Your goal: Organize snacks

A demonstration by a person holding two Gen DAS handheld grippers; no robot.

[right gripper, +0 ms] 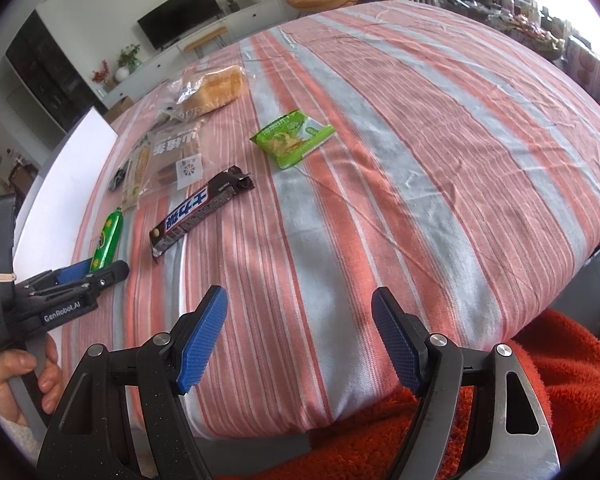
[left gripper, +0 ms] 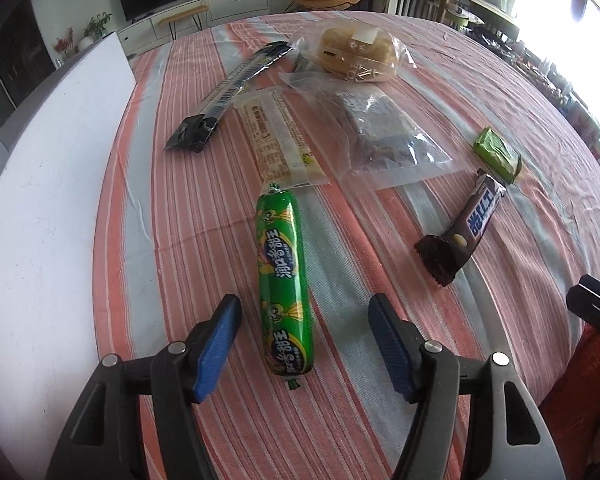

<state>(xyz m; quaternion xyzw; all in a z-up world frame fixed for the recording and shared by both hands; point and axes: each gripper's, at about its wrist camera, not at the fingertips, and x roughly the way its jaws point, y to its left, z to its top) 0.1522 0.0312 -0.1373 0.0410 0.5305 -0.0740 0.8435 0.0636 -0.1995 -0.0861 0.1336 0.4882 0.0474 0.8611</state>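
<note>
Left wrist view. The left hand-held gripper (left gripper: 304,320), with blue ribbed pads on black arms, stands wide above a counter (left gripper: 480,100) draped in an orange, grey and white striped cloth. A glossy green sausage-shaped snack stick (left gripper: 284,280) lies flat on the cloth between the pads, its near half in the gap, touching neither pad. Taking this stick as landmark: just beyond its far tip lies a pale beige flat wrapper with fine print (left gripper: 278,136); to the far left of it a long, narrow dark packet (left gripper: 232,92); beyond and to the right a clear plastic bag of dark pieces (left gripper: 384,132); farther still a clear bag holding a golden bread loaf (left gripper: 356,54). To the right of the stick, well apart, lies a dark brown chocolate bar with white lettering (left gripper: 466,226), and past that a small bright green packet (left gripper: 496,154). A white board (left gripper: 40,200) borders the cloth on the left.

Right wrist view. The right hand-held gripper (right gripper: 300,326) is also wide, with only striped cloth between its pads, near the counter's edge; an orange fleece fabric (right gripper: 560,380) lies below. The green stick (right gripper: 107,242) appears at the left, its near end between the left hand-held gripper's (right gripper: 96,274) fingers, with a person's hand (right gripper: 24,376) on the handle. The chocolate bar (right gripper: 200,210) lies right of the stick, the green packet (right gripper: 292,140) farther right and beyond.
</note>
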